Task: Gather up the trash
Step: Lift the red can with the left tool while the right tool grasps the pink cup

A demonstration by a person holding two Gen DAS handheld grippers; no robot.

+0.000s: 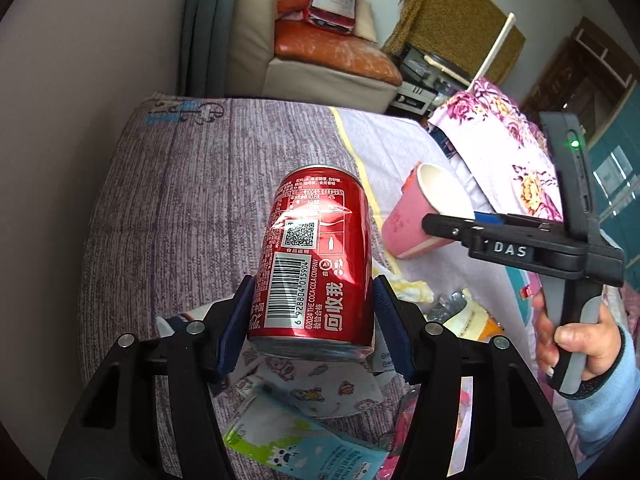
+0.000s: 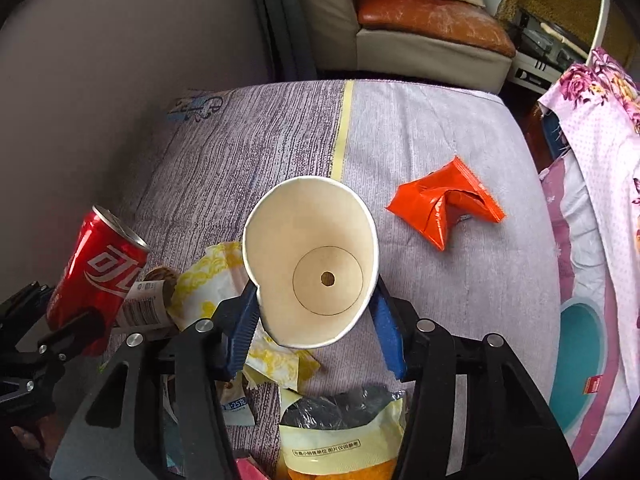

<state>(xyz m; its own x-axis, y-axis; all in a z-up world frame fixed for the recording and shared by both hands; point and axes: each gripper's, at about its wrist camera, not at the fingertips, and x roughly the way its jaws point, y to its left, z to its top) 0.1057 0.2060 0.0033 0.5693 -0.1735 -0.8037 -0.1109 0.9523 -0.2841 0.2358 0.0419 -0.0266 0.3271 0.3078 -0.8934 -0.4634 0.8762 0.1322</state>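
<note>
Two tools (image 1: 314, 316) (image 2: 314, 318), can (image 1: 316, 256) and cup (image 2: 310, 260) hiding litter beneath.

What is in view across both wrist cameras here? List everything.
cola can: 1, red, held in left tongs
paper cup: 1, pink outside, cream inside, squeezed in right tongs
orange wrapper: 1, on bed beyond cup
yellow-white wrapper: 1, crumpled, left of cup
snack bag: 1, cream and orange, below cup
bedspread: 1, grey-lilac
floral quilt: 1, pink, right edge
armchair: 1, beige, orange cushion, behind bed
hand: 1, blue sleeve, gripping right tongs' handle
</note>
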